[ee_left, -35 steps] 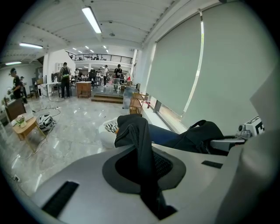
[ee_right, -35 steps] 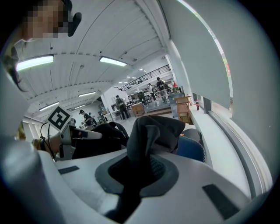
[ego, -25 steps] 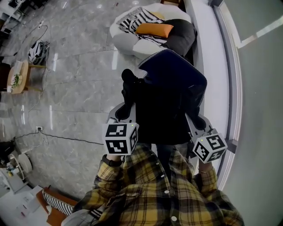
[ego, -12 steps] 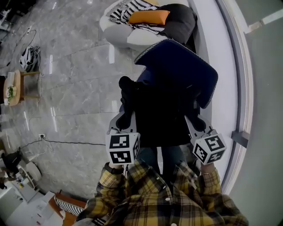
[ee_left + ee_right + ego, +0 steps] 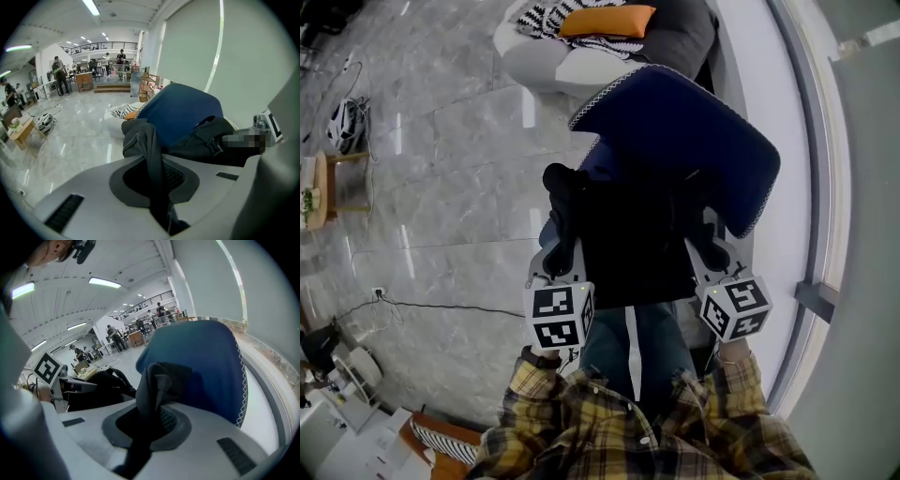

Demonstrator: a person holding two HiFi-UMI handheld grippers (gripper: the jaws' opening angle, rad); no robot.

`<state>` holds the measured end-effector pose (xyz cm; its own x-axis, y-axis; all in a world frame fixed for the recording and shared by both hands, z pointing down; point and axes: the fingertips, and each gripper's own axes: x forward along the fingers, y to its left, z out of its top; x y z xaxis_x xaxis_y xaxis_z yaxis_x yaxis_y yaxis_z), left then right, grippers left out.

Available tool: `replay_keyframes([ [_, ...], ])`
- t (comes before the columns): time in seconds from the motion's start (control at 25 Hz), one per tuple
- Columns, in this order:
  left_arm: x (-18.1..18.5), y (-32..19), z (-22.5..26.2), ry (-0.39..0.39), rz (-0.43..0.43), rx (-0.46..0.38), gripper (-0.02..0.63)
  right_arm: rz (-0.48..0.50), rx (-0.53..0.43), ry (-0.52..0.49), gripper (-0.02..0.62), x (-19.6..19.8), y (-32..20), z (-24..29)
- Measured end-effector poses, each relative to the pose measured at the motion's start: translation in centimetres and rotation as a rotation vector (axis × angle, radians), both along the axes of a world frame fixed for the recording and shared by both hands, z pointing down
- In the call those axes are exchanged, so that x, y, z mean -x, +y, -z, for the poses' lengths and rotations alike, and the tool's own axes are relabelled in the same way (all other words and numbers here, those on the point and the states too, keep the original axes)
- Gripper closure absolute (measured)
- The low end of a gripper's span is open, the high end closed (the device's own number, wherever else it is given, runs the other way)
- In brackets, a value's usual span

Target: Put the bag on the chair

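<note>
Black fabric spans the gap between the two hands: the bag (image 5: pixel 633 239) hangs crosswise in front of the person, its long axis running from the left hand-held gripper (image 5: pixel 555 255) to the right hand-held gripper (image 5: pixel 710 253). Both are nearly closed, and each has bag material in its grip. In the left gripper view a dark strap fold (image 5: pixel 151 164) stands pinched between the jaws. In the right gripper view a bunched grey-black fold (image 5: pixel 154 390) is clamped the same way.

The blue chair (image 5: pixel 684 131) lies straight ahead of and below the bag. Its padded back rises just beyond the bag's far side and slants, so its right end comes close to the right hand-held gripper, while its left end stands farther from the left one. The right gripper view bears this out: the blue back (image 5: pixel 201 357) fills the space just beyond the jaws. From the left, the back (image 5: pixel 183 110) shows beyond the bag's bulk (image 5: pixel 211 140).

The seat is hidden under the bag in the head view, so I cannot tell whether the bag touches it yet. By my judgement the bag already sits over the seat, and the move turns on bringing it down level without the right end catching the back.
</note>
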<state>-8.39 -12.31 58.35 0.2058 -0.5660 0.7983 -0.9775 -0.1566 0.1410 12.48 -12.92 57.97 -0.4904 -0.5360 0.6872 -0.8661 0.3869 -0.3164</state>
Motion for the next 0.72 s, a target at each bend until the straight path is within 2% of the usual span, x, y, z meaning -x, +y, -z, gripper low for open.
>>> replay_keyframes([
  [0.32,-0.1,-0.3,-6.2,0.012,0.062,0.028,0.571,-0.019,0.032,0.022,0.561,-0.5,-0.6,-5.9],
  [0.72,0.5,1.0,-11.2,-0.001,0.092,0.086,0.571,0.002,0.082,0.055,0.561,0.0,0.3,-10.6],
])
